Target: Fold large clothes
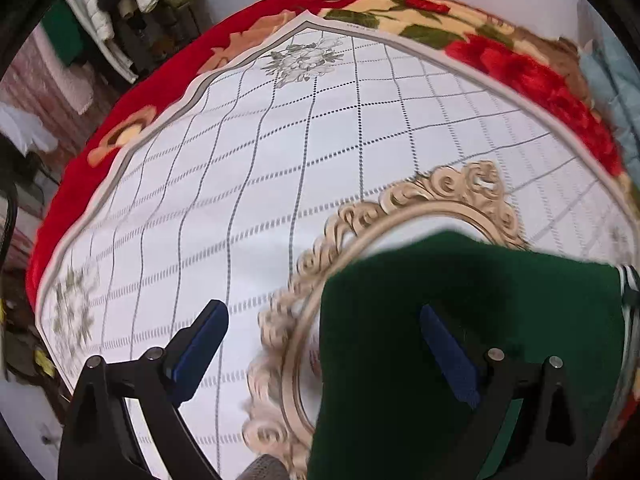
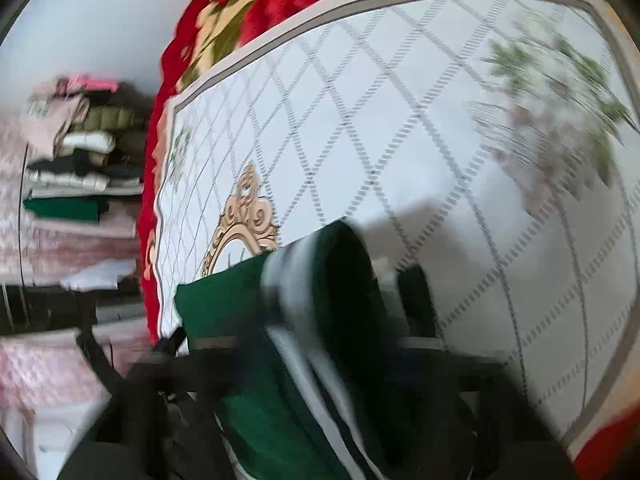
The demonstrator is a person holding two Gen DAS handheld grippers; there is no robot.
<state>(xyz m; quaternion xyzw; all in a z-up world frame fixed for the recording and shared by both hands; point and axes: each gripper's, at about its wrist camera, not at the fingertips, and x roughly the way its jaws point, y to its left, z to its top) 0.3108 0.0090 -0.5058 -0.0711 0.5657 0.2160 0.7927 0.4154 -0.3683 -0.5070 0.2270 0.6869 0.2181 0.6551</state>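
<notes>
1. Green fabric, the dark garment, lies on the white grid-patterned cloth that covers your work surface, and it overlaps the cream scrollwork oval printed on that cloth.
2. Your left gripper has its jaws spread wide, with 2 blue pads showing. One pad hangs over bare white cloth beside the oval, and the other pad sits against the green garment. Nothing is pinched between them.
3. Your right gripper is badly blurred in its own view. The garment, with its white-striped band, drapes across the fingers, and you cannot tell how far the jaws stand apart or whether they have hold of it.
4. Past the far edge of the white cloth from the oval, a red floral blanket shows as a border around it.
5. Beyond that blanket, a stack of clothes sits off to the side, also visible in the left wrist view.
</notes>
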